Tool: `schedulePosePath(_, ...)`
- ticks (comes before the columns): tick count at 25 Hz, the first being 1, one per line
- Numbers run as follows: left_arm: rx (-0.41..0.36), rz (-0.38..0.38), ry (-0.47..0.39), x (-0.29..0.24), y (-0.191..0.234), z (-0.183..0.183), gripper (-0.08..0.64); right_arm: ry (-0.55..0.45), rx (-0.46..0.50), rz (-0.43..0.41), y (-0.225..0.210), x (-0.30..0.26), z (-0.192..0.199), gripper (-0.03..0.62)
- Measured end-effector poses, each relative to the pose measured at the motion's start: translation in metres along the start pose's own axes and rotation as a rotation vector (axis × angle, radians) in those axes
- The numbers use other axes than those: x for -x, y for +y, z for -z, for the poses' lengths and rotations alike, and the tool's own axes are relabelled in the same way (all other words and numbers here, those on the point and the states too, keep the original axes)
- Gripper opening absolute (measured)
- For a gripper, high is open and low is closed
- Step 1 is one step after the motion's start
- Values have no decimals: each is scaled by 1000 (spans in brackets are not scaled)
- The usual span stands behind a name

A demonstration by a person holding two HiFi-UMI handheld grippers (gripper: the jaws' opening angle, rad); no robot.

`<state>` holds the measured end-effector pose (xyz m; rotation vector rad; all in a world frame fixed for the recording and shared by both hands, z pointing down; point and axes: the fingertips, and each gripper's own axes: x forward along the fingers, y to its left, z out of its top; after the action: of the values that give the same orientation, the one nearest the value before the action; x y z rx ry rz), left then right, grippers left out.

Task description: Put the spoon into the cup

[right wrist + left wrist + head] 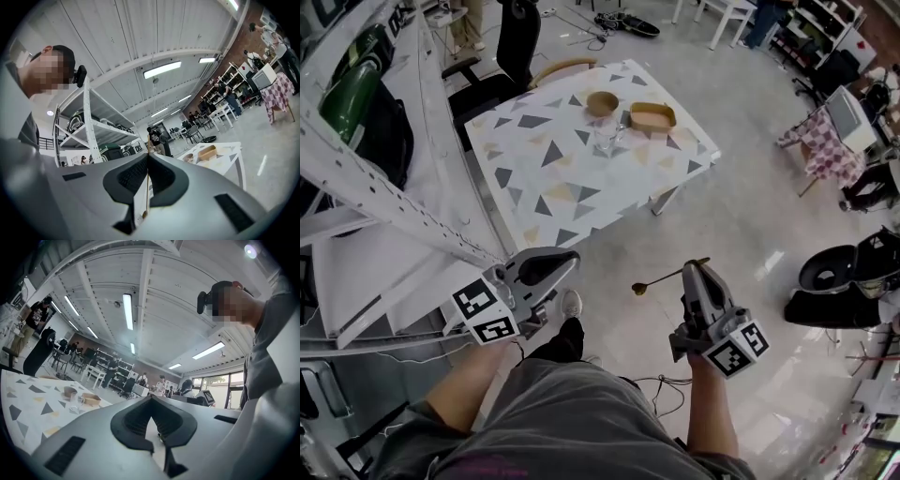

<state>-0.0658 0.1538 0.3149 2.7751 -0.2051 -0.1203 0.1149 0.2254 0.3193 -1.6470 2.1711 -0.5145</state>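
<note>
the person's grey-clad lap and two bare forearms fill the bottom of the head view, and a gripper reaches forward from each over pale floor. the right gripper (pixel 694 268) is clamped on the spoon (pixel 661 279). in the right gripper view the thin handle (pixel 147 187) stands edge-on in the seam between the closed pads. in the head view the spoon lies crosswise to the jaws, with a short tip of handle poking out up and right and the bowl end hanging out to the person's left, slightly lower. the left gripper (pixel 567 258) has its jaws drawn together on nothing. the cup (pixel 605 138), a clear glass, stands upright on the far half of the triangle-patterned table (pixel 544 178). it is just beside a round bowl (pixel 602 103) and a shallow wooden tray (pixel 652 117), and well apart from both grippers. from the right gripper it lies ahead and to the left, beyond the table's near edge, so the spoon has to travel forward across that edge and then tip bowl-down over the rim. the left gripper looks a little nearer the cup, but the right one holds the spoon. a white shelf rack (pixel 394 187) crowds the left side, while the floor to the right of the table is open. the bowl and tray close by leave little room around the glass.
</note>
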Motion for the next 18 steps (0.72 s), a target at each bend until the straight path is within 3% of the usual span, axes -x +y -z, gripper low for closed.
schedulePosePath(8, 5, 41, 10, -33, 59, -19, 15, 16, -6, 25, -26, -69, -6, 21)
schedulePosePath(18, 28, 26, 13, -52, 120, -31, 15, 25, -1, 41, -45, -138, -13, 21)
